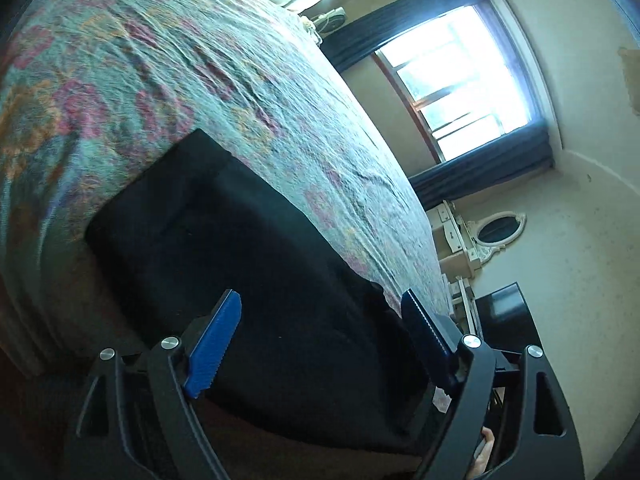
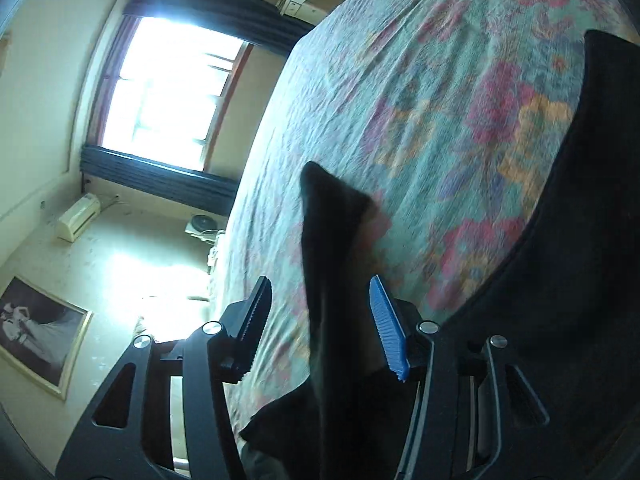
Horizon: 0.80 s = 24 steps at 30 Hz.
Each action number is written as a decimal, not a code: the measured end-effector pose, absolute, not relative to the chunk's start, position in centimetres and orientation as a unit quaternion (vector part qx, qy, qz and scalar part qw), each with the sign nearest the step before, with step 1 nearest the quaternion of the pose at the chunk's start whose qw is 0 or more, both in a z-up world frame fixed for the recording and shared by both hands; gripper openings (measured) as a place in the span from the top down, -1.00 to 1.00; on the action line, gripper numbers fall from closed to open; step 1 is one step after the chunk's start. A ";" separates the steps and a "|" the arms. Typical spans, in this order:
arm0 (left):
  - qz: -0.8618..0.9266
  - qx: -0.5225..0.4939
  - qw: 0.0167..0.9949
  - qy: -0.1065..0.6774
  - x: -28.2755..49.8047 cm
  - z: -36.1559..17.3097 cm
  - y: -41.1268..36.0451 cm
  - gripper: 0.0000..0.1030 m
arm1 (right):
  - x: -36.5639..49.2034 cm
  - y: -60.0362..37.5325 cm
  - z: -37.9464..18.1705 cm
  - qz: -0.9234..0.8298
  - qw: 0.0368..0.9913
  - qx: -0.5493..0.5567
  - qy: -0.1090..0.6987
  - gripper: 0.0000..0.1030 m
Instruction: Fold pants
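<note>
**Pants let go on the bed, one flap not yet down**

The bed [image 1: 168,80], under a floral spread, fills both views. The pants [image 1: 240,232], black and already folded into a block, lie on it near the edge; in the left view they run from 10 o'clock down to 5 o'clock. In the right view the main mass sits at 4 o'clock, while a narrow flap stands up at centre, its tip pointing to 12.

The left gripper [image 1: 324,340] is spread wide over the cloth, pads clear of it, holding nothing. The right gripper [image 2: 320,328] is partly open; the flap rises between its fingers, and as far as the blur allows, neither pad presses on it.

Risks: the loose flap could drop askew and spoil the fold, since nothing guides it. A pad may snag the cloth as a hand pulls away and drag the block off the edge.

No containers are in view.
</note>
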State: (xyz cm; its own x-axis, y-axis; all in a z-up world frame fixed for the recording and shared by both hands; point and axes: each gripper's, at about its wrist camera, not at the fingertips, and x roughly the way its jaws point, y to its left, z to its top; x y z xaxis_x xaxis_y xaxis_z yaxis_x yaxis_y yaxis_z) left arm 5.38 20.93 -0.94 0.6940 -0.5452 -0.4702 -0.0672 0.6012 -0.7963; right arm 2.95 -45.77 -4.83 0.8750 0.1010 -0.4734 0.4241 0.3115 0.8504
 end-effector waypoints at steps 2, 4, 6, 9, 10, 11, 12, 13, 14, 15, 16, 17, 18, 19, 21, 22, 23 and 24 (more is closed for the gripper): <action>-0.159 -0.424 0.808 0.378 7.0 -1.8 18.9 -0.57 | 5.6 -47.1 -6.4 -0.112 0.765 0.581 0.254 0.27; -0.175 -0.428 0.793 0.398 8.3 -2.8 17.0 -0.57 | 7.8 -48.0 -8.0 -0.114 0.749 0.595 0.270 0.27; -0.174 -0.426 0.787 0.411 9.1 -3.6 15.6 -0.57 | 9.6 -48.7 -9.2 -0.118 0.735 0.612 0.269 0.27; -0.178 -0.402 0.796 0.417 8.9 -3.9 14.1 -0.57 | 12.2 -49.4 -10.8 -0.119 0.717 0.635 0.263 0.32; -0.179 -0.393 0.799 0.418 8.8 -3.8 14.1 -0.57 | 13.0 -49.6 -11.1 -0.120 0.716 0.636 0.259 0.35; -0.179 -0.387 0.802 0.419 8.8 -3.8 14.0 -0.57 | 13.6 -49.9 -11.3 -0.122 0.718 0.635 0.257 0.42; -0.179 -0.386 0.802 0.419 8.6 -3.9 14.1 -0.57 | 14.4 -49.9 -11.4 -0.124 0.721 0.632 0.256 0.42; -0.179 -0.389 0.800 0.420 8.6 -4.1 14.3 -0.57 | 15.0 -49.9 -11.6 -0.123 0.723 0.630 0.256 0.42; -0.178 -0.392 0.799 0.420 8.7 -4.2 14.3 -0.57 | 15.6 -49.9 -11.6 -0.119 0.727 0.623 0.262 0.50; -0.177 -0.394 0.797 0.421 8.6 -4.4 14.4 -0.57 | 16.2 -49.9 -11.4 -0.116 0.734 0.610 0.274 0.77; -0.175 -0.396 0.797 0.421 8.5 -4.5 14.5 -0.57 | 16.5 -49.8 -11.3 -0.108 0.739 0.602 0.283 0.83; -0.174 -0.395 0.798 0.421 8.4 -4.6 14.5 -0.57 | 16.4 -49.7 -10.9 -0.102 0.744 0.599 0.279 0.83; -0.172 -0.393 0.799 0.421 8.4 -4.6 14.4 -0.57 | 16.0 -49.6 -10.3 -0.098 0.750 0.595 0.271 0.83; -0.172 -0.388 0.801 0.421 8.3 -4.6 14.3 -0.57 | 15.6 -49.9 -9.4 -0.093 0.758 0.589 0.263 0.83; -0.172 -0.378 0.806 0.422 8.3 -4.6 14.2 -0.57 | 13.9 -50.2 -6.8 -0.086 0.781 0.567 0.247 0.83; -0.172 -0.376 0.807 0.421 8.3 -4.5 14.0 -0.58 | 13.0 -50.7 -5.4 -0.085 0.794 0.554 0.237 0.83; -0.172 -0.375 0.808 0.421 8.3 -4.5 14.0 -0.58 | 11.5 -51.3 -4.0 -0.086 0.805 0.541 0.230 0.83; -0.172 -0.373 0.809 0.420 8.2 -4.6 13.9 -0.58 | 10.4 -52.2 -2.4 -0.090 0.815 0.527 0.223 0.83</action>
